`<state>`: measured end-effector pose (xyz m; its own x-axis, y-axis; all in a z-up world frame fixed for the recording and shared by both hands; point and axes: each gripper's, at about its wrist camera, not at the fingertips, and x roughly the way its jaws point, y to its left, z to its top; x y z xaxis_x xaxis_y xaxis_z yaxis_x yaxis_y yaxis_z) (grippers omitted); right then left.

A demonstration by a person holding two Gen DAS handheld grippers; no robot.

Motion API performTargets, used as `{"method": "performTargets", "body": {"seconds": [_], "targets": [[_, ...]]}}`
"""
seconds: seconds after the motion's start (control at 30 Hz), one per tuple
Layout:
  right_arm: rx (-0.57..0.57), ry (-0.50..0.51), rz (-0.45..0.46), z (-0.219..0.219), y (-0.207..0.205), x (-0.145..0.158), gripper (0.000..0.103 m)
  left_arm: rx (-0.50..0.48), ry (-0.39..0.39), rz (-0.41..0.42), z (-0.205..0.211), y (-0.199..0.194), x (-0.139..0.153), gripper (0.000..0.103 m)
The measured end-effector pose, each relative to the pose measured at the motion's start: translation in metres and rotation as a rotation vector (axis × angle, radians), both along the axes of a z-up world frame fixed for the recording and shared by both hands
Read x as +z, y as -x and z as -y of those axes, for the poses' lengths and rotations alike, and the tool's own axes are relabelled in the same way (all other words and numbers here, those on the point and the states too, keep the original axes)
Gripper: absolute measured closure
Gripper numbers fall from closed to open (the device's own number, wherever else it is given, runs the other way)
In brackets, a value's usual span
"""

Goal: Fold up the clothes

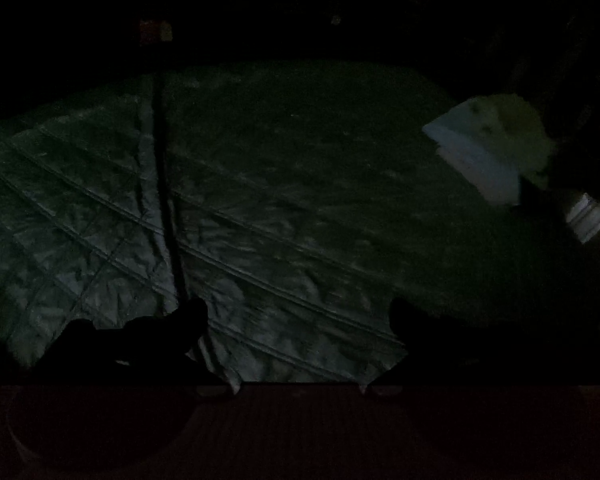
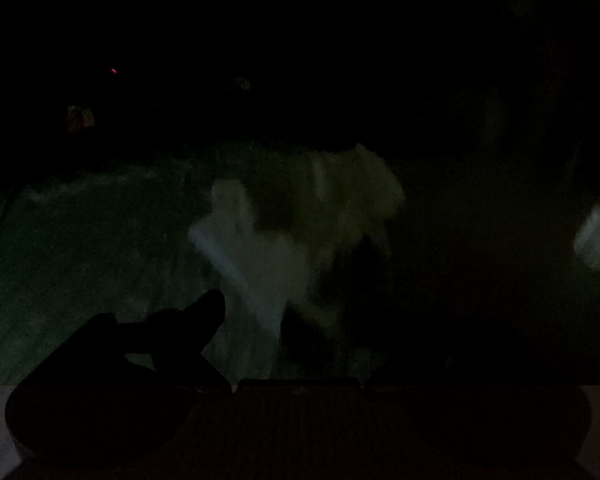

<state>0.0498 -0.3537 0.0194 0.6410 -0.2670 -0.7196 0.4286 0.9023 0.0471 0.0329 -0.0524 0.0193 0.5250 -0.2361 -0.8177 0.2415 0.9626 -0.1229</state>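
Dark room; quilted green cover [image 1: 260, 200] under both hand-held grippers, fingers spread wide.

Left gripper [image 1: 298, 312] gapes wide; right gripper [image 2: 300, 320] too dark to judge

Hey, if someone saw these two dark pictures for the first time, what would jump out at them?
First, the gloom: both views are very dark. The brightest thing is the pale white and yellowish folded cloth, lying at the right of the left wrist view and mid-frame, blurred, in the right wrist view. Under it spreads a dark green quilted cover with stitched diagonal lines, and the black fingers show only as silhouettes at the bottom.
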Motion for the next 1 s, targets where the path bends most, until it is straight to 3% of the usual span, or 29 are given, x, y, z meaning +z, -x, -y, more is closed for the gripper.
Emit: {"method": "performTargets", "body": {"seconds": [0.27,0.47,0.53,0.8,1.0], "targets": [[-0.095,-0.158,-0.127,-0.034,0.089,0.017,0.016,-0.051,0.021,0.014,0.006,0.076,0.03,0.001],[-0.13,0.0,-0.182,-0.047,0.14,0.039,0.016,-0.137,-0.015,0.055,0.02,0.123,0.046,0.001],[-0.134,0.033,-0.169,-0.049,0.149,0.045,0.016,-0.158,-0.023,0.074,0.027,0.135,0.053,0.001],[-0.13,-0.017,-0.084,-0.041,0.194,0.062,0.014,-0.196,-0.061,0.143,0.043,0.175,0.076,0.001],[-0.094,0.006,-0.063,-0.05,0.218,0.066,0.014,-0.174,-0.073,0.172,0.042,0.202,0.09,0.001]]}}
